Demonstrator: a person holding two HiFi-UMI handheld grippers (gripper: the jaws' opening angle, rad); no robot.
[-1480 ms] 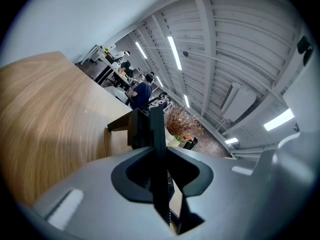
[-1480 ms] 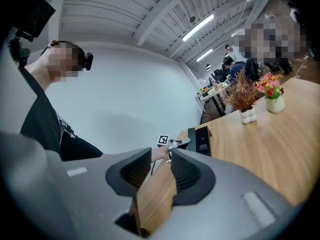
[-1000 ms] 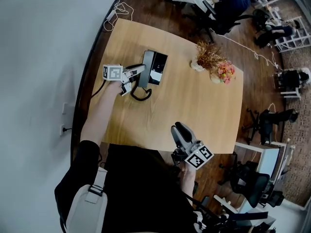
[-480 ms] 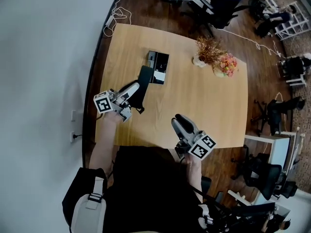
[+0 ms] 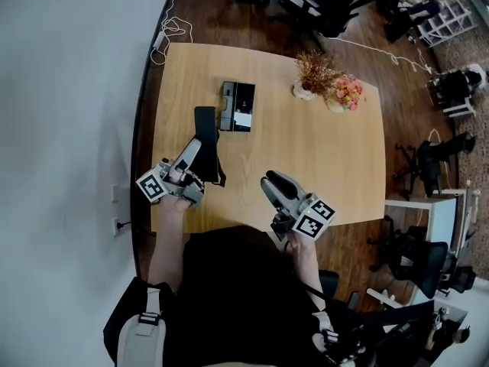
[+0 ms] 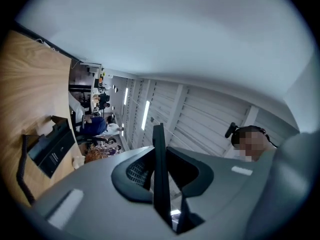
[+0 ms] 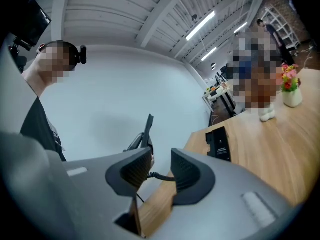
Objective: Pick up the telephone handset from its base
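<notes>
Handset (image 5: 205, 125) off its base (image 5: 237, 106), clamped in the left gripper (image 5: 195, 148).
The wooden worktop (image 5: 328, 167) stands beside a grey wall on a dark wood floor. The black base sits toward its far-left corner. The handset hangs above the left edge, edge-on between the gripping jaws, its long axis running toward the far edge and its cord (image 5: 220, 177) trailing. The right gripper (image 5: 272, 182) hovers at the near edge, jaws apart and empty.

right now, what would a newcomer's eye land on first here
The black handset, clamped in the left hand-held gripper and held clear of its base, which sits farther back on the table. Next come the flowers near the table's far edge, and the right hand-held gripper, open and empty, close to the person.
</notes>
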